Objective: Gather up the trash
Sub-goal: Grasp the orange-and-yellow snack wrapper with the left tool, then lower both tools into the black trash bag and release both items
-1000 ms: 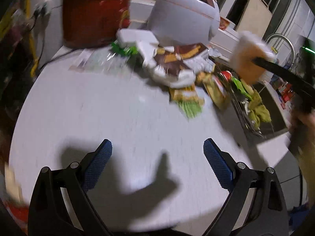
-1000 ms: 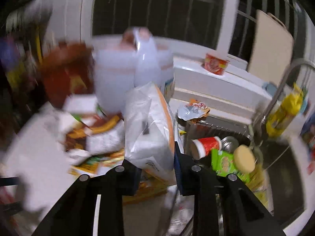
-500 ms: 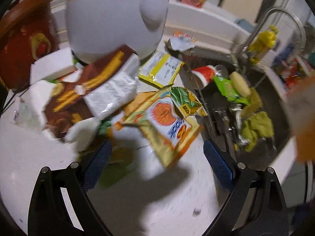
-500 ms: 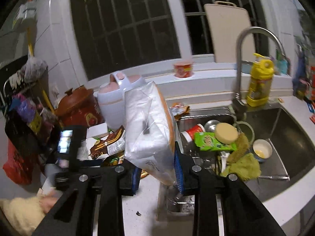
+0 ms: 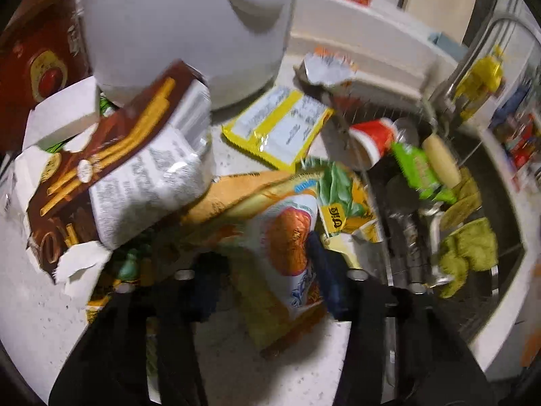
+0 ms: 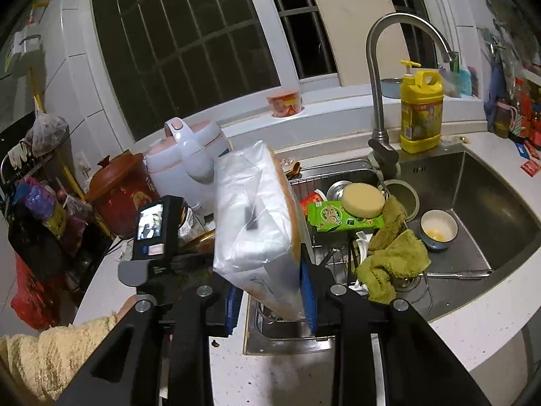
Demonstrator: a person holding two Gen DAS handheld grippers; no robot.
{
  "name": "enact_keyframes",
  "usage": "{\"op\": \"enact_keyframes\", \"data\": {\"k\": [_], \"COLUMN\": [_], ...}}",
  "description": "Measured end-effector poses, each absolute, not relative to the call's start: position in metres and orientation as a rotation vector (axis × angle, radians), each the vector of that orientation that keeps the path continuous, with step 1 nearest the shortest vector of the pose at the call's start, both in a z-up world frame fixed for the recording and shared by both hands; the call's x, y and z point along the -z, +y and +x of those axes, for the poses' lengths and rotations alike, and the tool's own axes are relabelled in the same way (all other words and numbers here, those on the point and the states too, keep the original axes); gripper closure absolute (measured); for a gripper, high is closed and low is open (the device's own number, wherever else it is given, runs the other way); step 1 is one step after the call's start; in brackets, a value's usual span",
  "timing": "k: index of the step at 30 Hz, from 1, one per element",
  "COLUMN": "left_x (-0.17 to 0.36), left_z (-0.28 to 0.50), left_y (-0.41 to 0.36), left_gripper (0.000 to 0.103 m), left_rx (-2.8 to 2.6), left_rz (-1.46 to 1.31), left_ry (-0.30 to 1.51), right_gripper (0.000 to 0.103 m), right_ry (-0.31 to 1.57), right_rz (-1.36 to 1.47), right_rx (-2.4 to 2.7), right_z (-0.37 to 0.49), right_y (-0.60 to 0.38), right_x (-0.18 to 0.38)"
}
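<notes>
The left gripper (image 5: 263,270) pointed down into the litter on the bench (image 5: 33,304), and its jaws had just been closing with the orange packet (image 5: 287,237) between them; the right pad lay against the packet's edge, but blur and shadow hid the left pad, so whether the grip had fully taken could not be told; the packet lay at the sink's (image 5: 500,270) rim, its top tucked under the brown box (image 5: 101,155) at ten o'clock, with a yellow sachet (image 5: 280,128) at twelve and a white cooker (image 5: 182,27) beyond it. The right gripper (image 6: 272,294) was clamped on a white bag (image 6: 257,216), held upright over the join of bench and sink (image 6: 473,203); a green box (image 6: 338,218) and a sponge (image 6: 363,195) sat in the rack at two o'clock, a green cloth (image 6: 392,260) at three. To do this step well, I judged the left jaws should finish closing on the packet's body, not its loose corner; foil of that kind would slip and crumple; the lift should go straight up first, so the box resting on it slid off rather than being dragged toward the sink; the right hand should keep the bag steady and clear of the left gripper's path.
</notes>
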State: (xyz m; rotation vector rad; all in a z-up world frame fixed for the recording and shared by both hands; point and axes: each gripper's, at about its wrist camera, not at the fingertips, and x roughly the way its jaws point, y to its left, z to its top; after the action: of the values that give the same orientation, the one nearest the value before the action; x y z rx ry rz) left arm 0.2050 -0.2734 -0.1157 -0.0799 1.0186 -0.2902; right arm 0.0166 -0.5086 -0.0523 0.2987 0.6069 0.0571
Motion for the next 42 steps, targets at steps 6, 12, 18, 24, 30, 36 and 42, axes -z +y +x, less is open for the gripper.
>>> {"op": "enact_keyframes", "data": {"k": [6, 12, 18, 24, 30, 36, 42], "left_x": [0.092, 0.066, 0.048, 0.043, 0.090, 0.211, 0.367], "left_z": [0.185, 0.154, 0.099, 0.017, -0.067, -0.097, -0.088], "left_y": [-0.252, -0.218, -0.163, -0.087, -0.018, 0.018, 0.031], "left_gripper": [0.072, 0.073, 0.073, 0.073, 0.073, 0.073, 0.073], "left_rx": [0.393, 0.473, 0.550, 0.564, 0.461, 0.326, 0.217], "left_rz": [-0.128, -0.160, -0.181, -0.179, -0.181, -0.196, -0.222], "left_ry": [0.972, 0.927, 0.899, 0.946, 1.152, 1.358, 1.498], "right_gripper": [0.073, 0.073, 0.073, 0.073, 0.073, 0.073, 0.073], "right_ry": [0.615, 0.619, 0.617, 0.677, 0.918, 1.139, 1.304], "right_rz": [0.302, 0.290, 0.254, 0.195, 0.103, 0.035, -0.093], "right_rx": [-0.097, -0.140, -0.212, -0.397, -0.618, -0.668, -0.589], "right_z": [0.023, 0.031, 0.020, -0.015, -0.061, -0.071, -0.062], "right_y": [-0.494, -0.465, -0.434, -0.380, -0.297, -0.230, -0.187], "right_x": [0.055, 0.054, 0.044, 0.038, 0.080, 0.178, 0.328]}}
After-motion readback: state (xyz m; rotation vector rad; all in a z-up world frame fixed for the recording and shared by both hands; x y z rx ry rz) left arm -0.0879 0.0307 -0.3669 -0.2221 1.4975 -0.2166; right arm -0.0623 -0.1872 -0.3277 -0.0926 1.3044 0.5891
